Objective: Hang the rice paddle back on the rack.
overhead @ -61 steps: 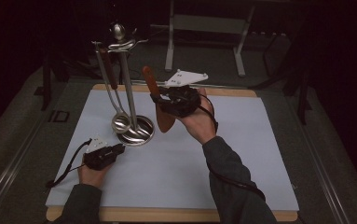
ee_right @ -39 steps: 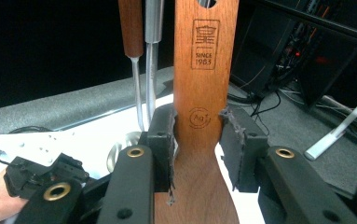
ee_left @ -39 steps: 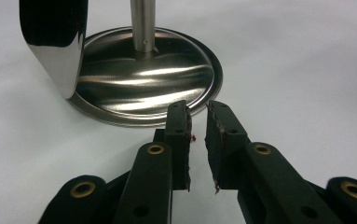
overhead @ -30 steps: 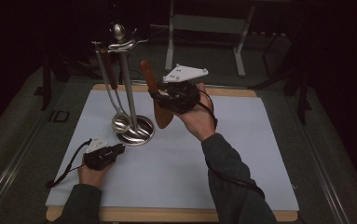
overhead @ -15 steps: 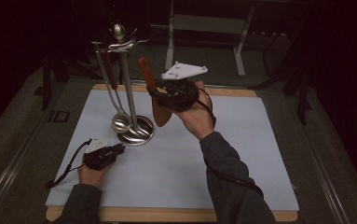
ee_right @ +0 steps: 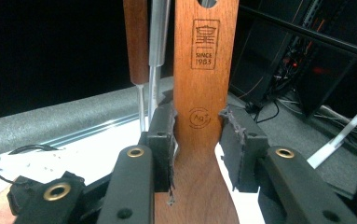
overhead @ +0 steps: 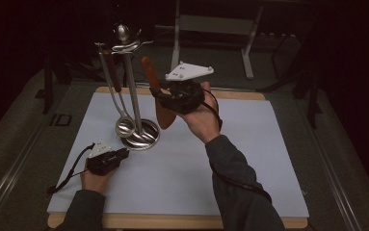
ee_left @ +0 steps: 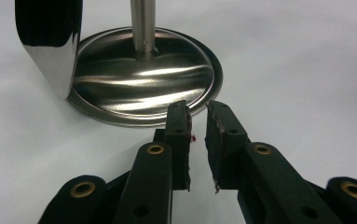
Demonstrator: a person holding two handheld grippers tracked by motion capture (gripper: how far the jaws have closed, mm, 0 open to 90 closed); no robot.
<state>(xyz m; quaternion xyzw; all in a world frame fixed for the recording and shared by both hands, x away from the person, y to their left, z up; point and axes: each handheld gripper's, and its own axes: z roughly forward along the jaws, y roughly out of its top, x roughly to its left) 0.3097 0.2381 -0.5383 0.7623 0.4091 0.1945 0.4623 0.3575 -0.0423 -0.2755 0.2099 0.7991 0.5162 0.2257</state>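
A steel utensil stand [overhead: 130,82] rises from its round base [overhead: 146,139] on the white mat. A ladle [overhead: 124,126] with a wooden grip hangs from it. My right gripper [overhead: 165,95] is raised just right of the pole and shut on a wooden spatula [overhead: 164,115], handle end up and blade down. In the right gripper view the pads [ee_right: 163,140] clamp the spatula [ee_right: 206,70] at its neck, with the ladle grip [ee_right: 136,42] just behind. My left gripper [overhead: 123,154] rests on the mat by the base [ee_left: 143,79], its jaws almost together [ee_left: 197,140], holding nothing.
The white mat [overhead: 249,159] covers a wooden board with free room to the right and front. The ladle bowl [ee_left: 50,42] hangs low over the base's left side. A grey metal frame [overhead: 211,24] stands beyond the table. Dark surroundings lie all around.
My right gripper has lifted the spatula and carried it left toward the top of the stand. The left gripper has stayed put by the base.
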